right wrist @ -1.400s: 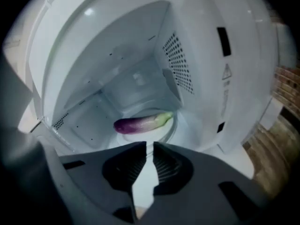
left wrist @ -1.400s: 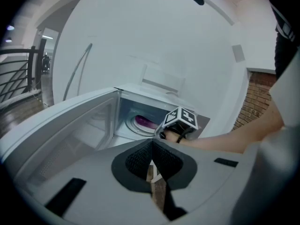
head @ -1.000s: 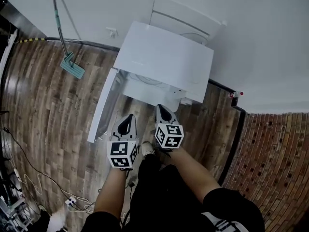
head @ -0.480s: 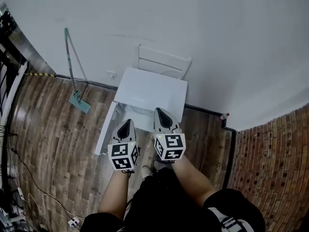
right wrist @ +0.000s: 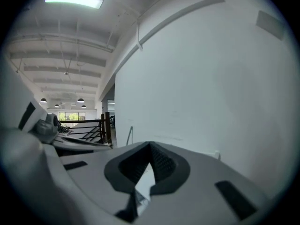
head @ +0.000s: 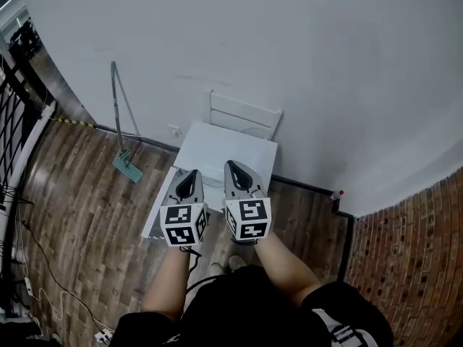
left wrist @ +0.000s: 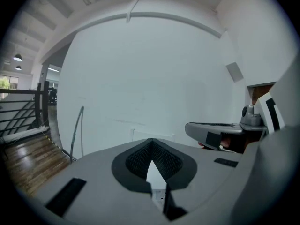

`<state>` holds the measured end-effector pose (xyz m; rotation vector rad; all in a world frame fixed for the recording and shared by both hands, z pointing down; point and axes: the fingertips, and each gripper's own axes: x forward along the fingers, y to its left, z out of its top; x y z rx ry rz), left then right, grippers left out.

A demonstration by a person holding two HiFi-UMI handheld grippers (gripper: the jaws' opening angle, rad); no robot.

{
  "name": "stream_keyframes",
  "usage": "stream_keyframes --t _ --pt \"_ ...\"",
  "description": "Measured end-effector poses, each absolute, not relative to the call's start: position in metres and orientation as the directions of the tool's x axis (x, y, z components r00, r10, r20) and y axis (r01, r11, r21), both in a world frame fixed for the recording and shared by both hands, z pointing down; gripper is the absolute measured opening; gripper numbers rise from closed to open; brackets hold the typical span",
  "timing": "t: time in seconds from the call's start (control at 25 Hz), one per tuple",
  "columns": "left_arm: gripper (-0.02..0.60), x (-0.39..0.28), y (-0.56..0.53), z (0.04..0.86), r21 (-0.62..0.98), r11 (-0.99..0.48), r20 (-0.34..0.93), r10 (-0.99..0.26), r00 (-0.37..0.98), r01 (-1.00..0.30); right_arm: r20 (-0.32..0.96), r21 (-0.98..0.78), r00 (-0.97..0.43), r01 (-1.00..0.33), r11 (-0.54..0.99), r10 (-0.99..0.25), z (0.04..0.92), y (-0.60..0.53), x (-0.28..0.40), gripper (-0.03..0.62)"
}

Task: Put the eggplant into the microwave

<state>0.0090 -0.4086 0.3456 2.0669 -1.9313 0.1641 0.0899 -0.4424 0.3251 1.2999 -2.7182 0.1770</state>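
White microwave (head: 230,147) stands against the wall on the wood floor (head: 79,194), with its door (head: 156,214) swung open at the left edge. My left gripper (head: 192,173) and right gripper (head: 233,165) hover side by side over its front edge. Both sets of jaws are closed and empty. Eggplant: no view shows it, so I cannot tell its place.

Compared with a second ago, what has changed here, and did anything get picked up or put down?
The person has straightened up: the white box-shaped microwave looks smaller and farther below. The left hand-held gripper and the right hand-held gripper rose along. Nothing was taken or let go; both remain shut and empty. The microwave door stays open; the green-headed mop still leans on the white wall.
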Motion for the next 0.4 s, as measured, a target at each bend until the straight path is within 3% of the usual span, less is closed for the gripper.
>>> stream_keyframes --t 0.4 --pt "0.000 0.0150 -0.4157 0.3409 0.119 -0.022 0.297 -0.953 0.057 -0.993 0.161 -0.003 -0.651 -0.752 0.659 -0.742 0.3220 -0.4465 0.0897 0.012"
